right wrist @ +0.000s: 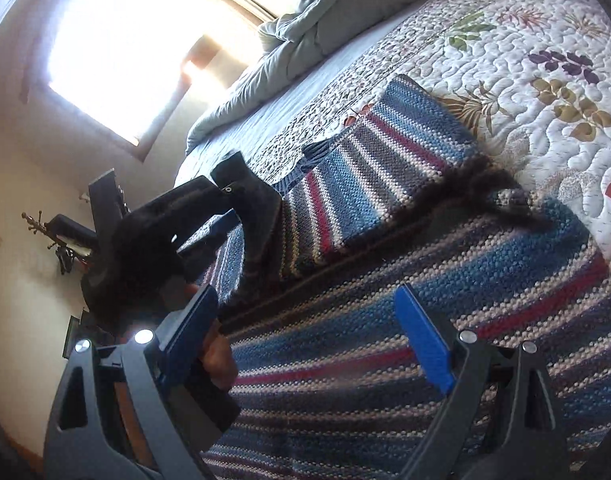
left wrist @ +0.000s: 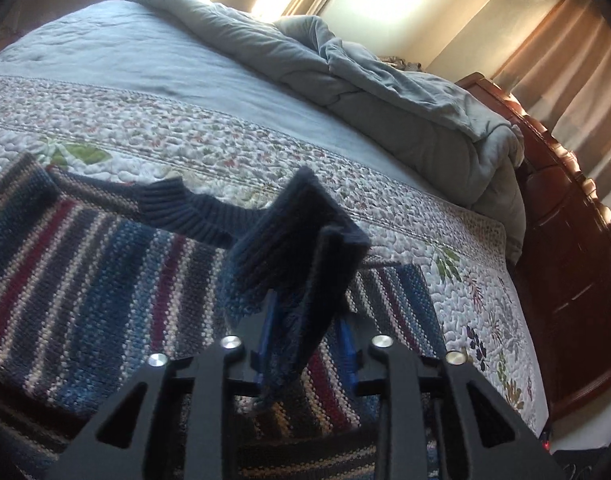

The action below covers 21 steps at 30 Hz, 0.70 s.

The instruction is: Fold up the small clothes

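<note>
A striped knit sweater (left wrist: 85, 260) in blue, red and cream lies flat on the floral quilt (left wrist: 225, 132). Its navy ribbed cuff (left wrist: 297, 232) stands up between the blue pads of my left gripper (left wrist: 307, 336). The cuff leans on the left pad (left wrist: 267, 328), and a gap shows beside the right pad, so the jaws stand open around it. In the right wrist view, one sleeve (right wrist: 365, 168) lies folded across the sweater's body (right wrist: 385, 340). My right gripper (right wrist: 305, 296) hovers wide open over the body with nothing between its fingers. The left gripper (right wrist: 241, 200) appears at the left there, still at the cuff.
A bunched grey comforter (left wrist: 385, 92) lies along the far side of the bed. A dark wooden bed frame (left wrist: 565, 240) and curtains (left wrist: 565, 80) stand at the right. A bright window (right wrist: 125, 40) and a coat rack (right wrist: 33, 220) are beyond the bed. A hand (right wrist: 221, 360) holds the left gripper.
</note>
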### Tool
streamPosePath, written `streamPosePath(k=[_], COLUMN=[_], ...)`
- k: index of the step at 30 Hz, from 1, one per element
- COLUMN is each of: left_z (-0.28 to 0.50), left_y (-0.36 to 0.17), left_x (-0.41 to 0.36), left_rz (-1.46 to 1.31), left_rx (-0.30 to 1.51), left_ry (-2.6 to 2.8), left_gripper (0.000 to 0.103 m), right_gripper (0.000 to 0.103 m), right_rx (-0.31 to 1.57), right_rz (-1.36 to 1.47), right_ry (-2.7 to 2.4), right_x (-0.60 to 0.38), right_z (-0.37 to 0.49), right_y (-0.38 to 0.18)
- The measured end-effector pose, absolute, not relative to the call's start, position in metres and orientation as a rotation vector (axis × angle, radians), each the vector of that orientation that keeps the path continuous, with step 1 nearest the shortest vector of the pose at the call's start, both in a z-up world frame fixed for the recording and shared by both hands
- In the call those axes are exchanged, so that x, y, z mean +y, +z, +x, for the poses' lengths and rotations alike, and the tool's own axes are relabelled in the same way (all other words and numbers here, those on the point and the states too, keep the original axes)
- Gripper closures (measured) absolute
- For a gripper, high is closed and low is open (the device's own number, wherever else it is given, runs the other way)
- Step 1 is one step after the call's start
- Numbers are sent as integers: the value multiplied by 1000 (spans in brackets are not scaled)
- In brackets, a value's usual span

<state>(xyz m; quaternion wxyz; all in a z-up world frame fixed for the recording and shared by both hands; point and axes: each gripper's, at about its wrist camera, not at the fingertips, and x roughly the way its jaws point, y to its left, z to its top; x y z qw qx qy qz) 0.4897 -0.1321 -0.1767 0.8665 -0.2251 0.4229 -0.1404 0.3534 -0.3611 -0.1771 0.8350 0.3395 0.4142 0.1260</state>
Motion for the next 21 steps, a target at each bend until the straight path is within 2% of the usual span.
streamPosePath(k=[1,2,4,6,7,11,15,17,21], left_z=[486,482,472,457,445,386,333,313,306], left_y=[-177,-176,-171,-165,-162,-164,-186,-195,-210], left_x=[-131,-127,-117,-101,-90,-47,-11,1,13], left_rz=[-466,-473,-501,-528,-545,-565,-531,-518,-528], left_rx=[886,883,877,868,863,846,873,865,867], left_ry=[-311,-330,-372,-400,-418,-439,-403,-391,-386], left_gripper=[49,46,32,27,23,15,13,12,12], right_gripper=[13,13,13,13,17,38,39,34,36], right_rx=[879,883,892,896,900,926,896,894,1016], right_rz=[723,727,738,752,760,864,979,1023,1110], right_ry=[266,265,267,274,278,338,393,375,298], right_x=[-361,-360,-356,-354,-353,-353,-362,-367,-370], right_z=[354,355,357,359,360,365,378,396,451], right_y=[-178,-179,-182,-185,-187,-197,-191,-189,-211])
